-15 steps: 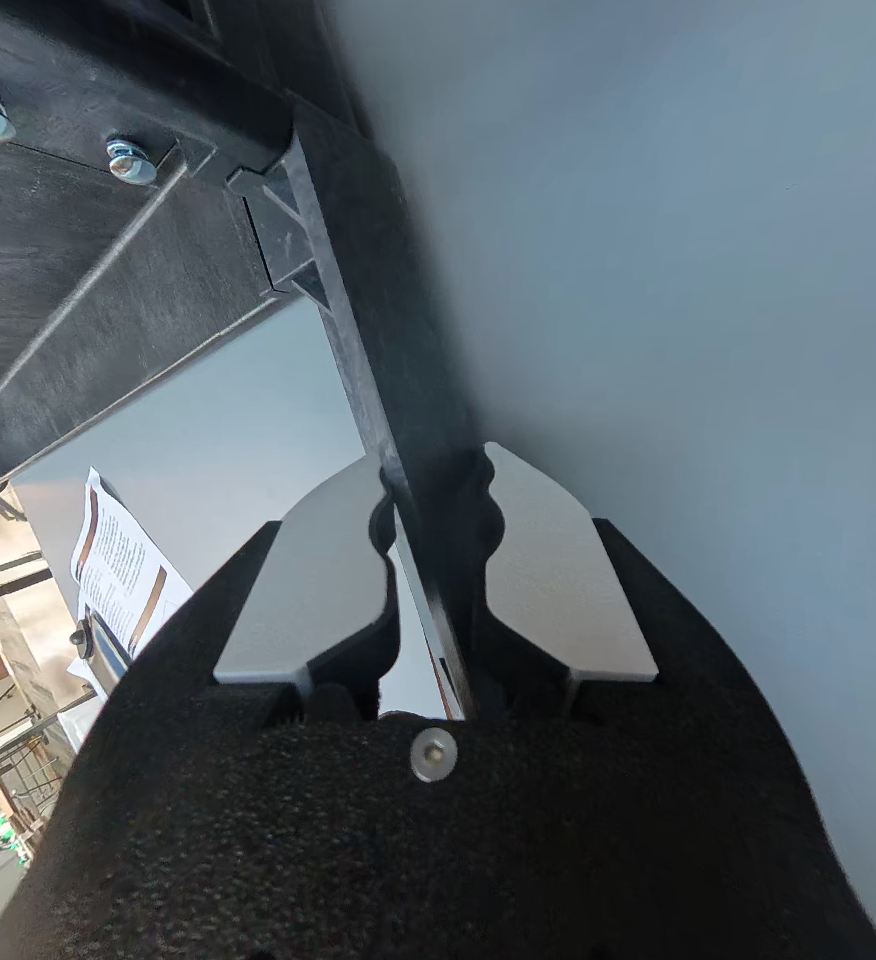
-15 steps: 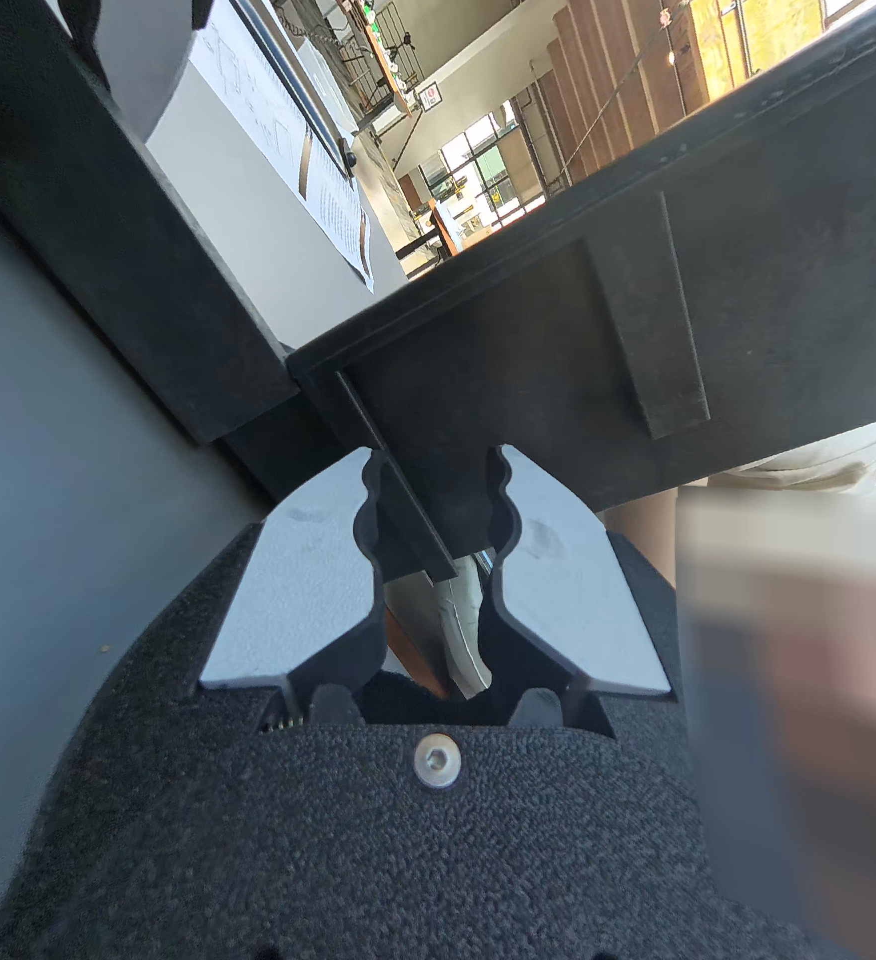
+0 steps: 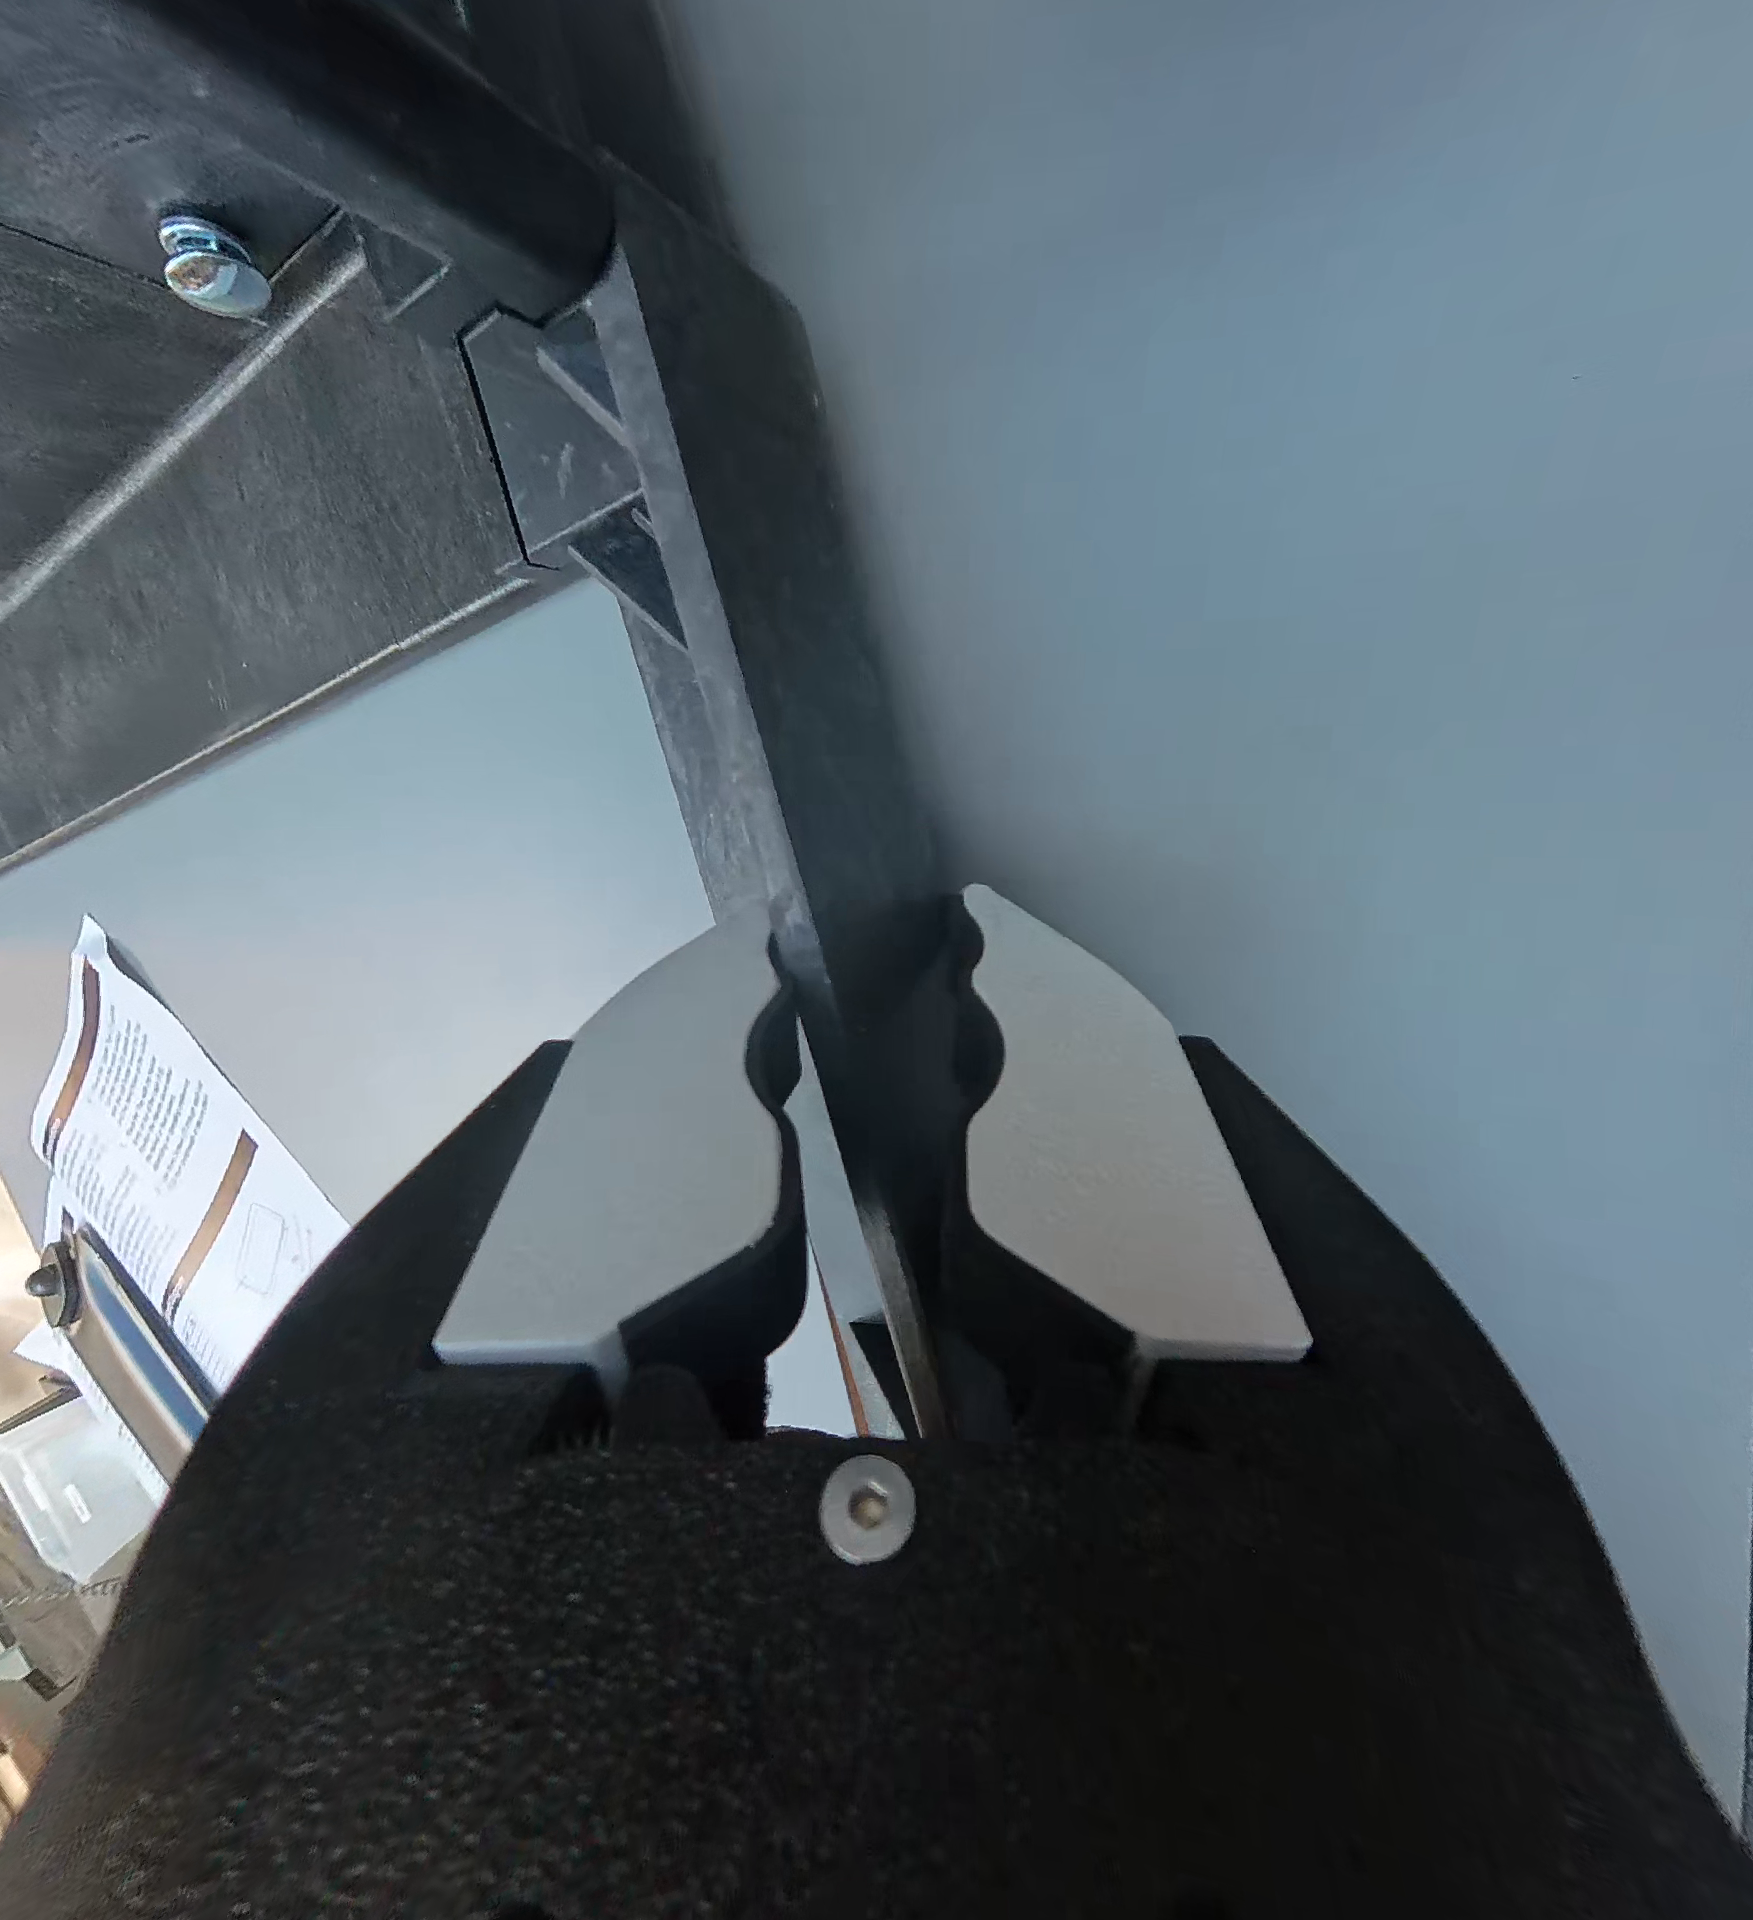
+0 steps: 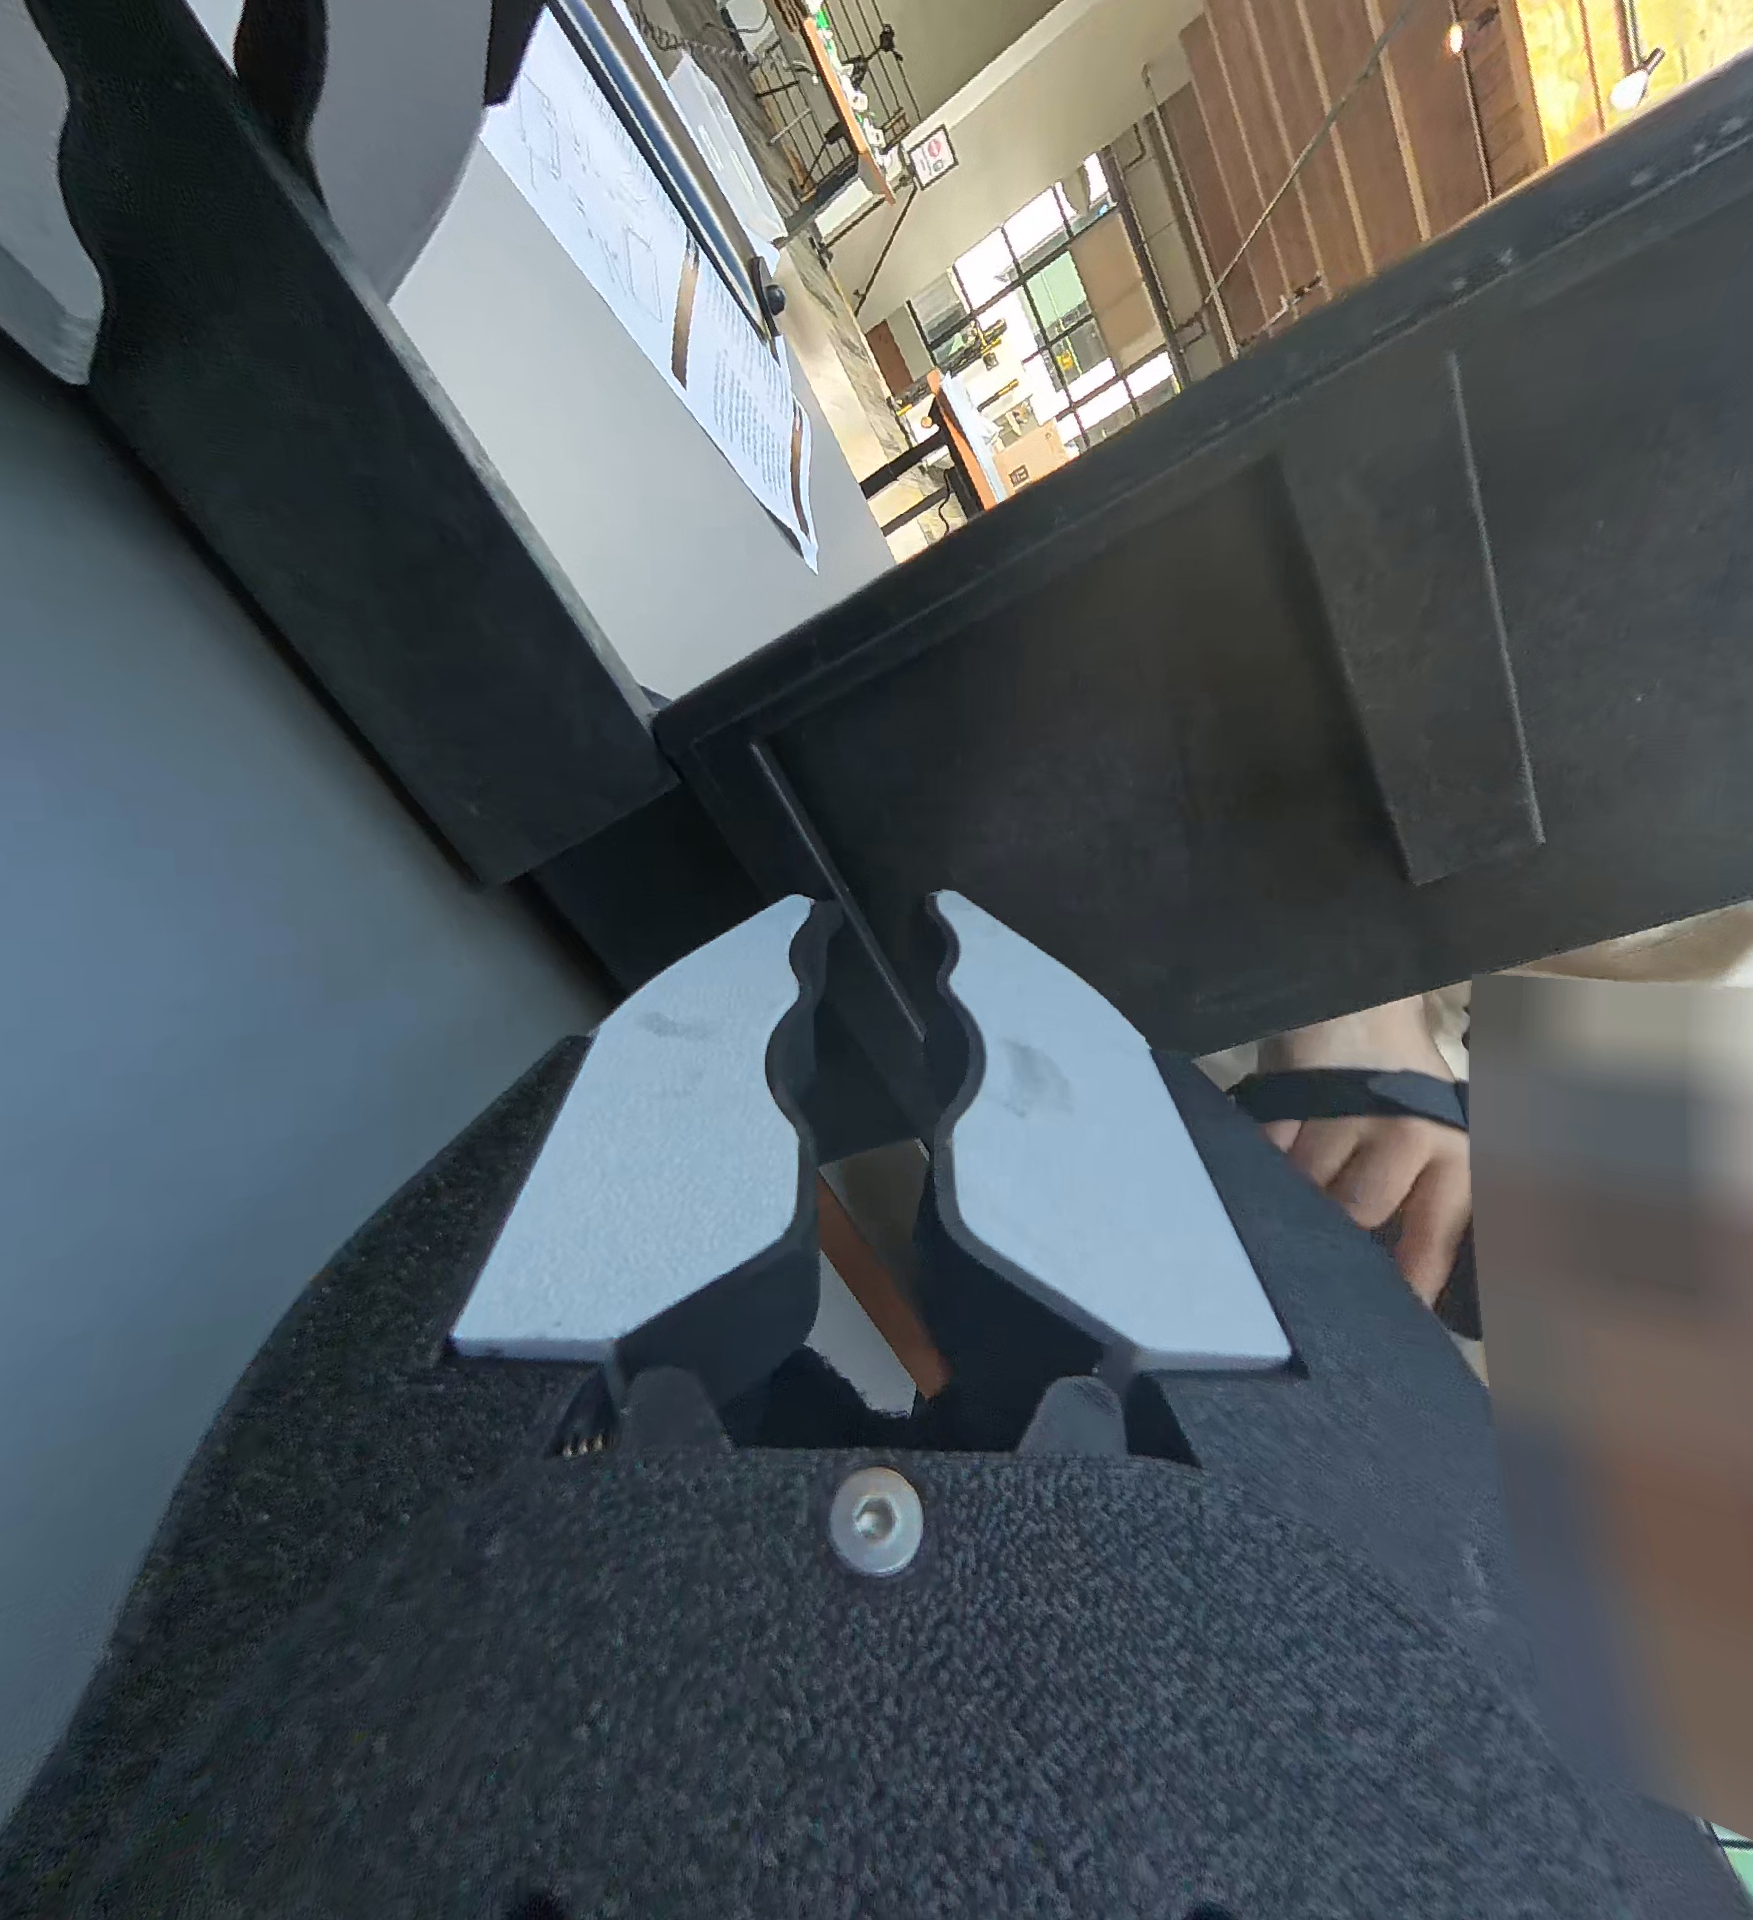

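left wrist view, far left: a printed white paper sheet w/ brown bars [image 3: 139, 1164] lies on the pale grey tabletop [image 3: 1319, 623]. above it sits the flat black plastic panel [image 3: 124, 540] w/ a silver bolt [image 3: 207, 265], ribs on its underside. from its corner a long thin black plastic leg/edge strip [image 3: 737, 748] runs down-right, long axis from upper left toward the camera, straight into the left gripper [image 3: 867, 940]. both black wavy pads look pressed on it, left pad at the strip's lit edge, right pad on its dark face, so clamped on the strip.

right wrist view: the other gripper [image 4: 197, 135] shows top left on a black bar. right gripper [image 4: 877, 914] is closed round a thin black rib at the panel's corner; rib runs up-left to down-right btwn the pads, both touching. a hand [image 4: 1371, 1174] sits just right, under the panel.
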Available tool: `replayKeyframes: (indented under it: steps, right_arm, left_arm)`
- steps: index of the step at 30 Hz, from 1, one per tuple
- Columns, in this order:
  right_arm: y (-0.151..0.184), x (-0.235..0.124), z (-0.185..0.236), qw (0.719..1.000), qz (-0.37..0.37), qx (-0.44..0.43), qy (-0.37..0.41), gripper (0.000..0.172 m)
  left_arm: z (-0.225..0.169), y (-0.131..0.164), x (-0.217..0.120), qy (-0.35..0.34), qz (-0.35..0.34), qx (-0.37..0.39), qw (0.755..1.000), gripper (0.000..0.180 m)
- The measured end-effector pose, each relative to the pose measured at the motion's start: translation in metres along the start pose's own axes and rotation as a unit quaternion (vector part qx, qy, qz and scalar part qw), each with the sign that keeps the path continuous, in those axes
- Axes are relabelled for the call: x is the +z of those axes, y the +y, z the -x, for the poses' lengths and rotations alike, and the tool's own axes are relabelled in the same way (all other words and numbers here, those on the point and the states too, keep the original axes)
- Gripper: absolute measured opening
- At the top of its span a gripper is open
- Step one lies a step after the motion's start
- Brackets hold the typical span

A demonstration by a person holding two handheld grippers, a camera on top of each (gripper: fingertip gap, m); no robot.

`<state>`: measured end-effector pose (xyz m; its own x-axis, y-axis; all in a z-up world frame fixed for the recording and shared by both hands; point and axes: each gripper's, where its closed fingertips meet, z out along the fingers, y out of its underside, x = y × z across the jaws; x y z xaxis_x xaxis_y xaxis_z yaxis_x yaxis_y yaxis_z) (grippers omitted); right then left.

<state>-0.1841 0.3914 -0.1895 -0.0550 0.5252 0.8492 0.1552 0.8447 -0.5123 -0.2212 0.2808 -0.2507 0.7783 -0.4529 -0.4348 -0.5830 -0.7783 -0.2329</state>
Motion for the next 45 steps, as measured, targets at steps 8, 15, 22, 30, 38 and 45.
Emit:
replayKeyframes:
  steps: [8, 15, 22, 30, 38, 45]
  right_arm:
    - [0.0, 0.0, -0.001, 1.0, 0.002, 0.012, -0.008, 0.018]
    - [0.001, 0.006, -0.002, 1.0, 0.007, 0.02, -0.009, 0.015]
    - [0.001, 0.012, -0.003, 0.999, 0.009, 0.034, -0.01, 0.015]
    - [0.0, 0.024, -0.006, 0.999, 0.018, 0.042, -0.013, 0.016]
    - [0.001, 0.036, -0.008, 0.998, 0.016, 0.051, -0.017, 0.016]
    - [0.003, 0.04, -0.008, 0.997, 0.012, 0.068, -0.022, 0.016]
  left_arm:
    - [0.0, -0.001, 0.0, 0.016, -0.01, -0.015, 1.0, 0.023]
    - [0.003, 0.0, 0.001, 0.019, -0.017, -0.029, 0.999, 0.022]
    - [0.008, 0.006, 0.001, 0.025, -0.023, -0.036, 0.999, 0.021]
    - [0.014, 0.011, 0.0, 0.033, -0.021, -0.044, 0.998, 0.021]
    - [0.015, 0.014, 0.001, 0.058, -0.036, -0.059, 0.996, 0.017]
    - [0.023, 0.013, 0.005, 0.072, -0.046, -0.073, 0.994, 0.016]
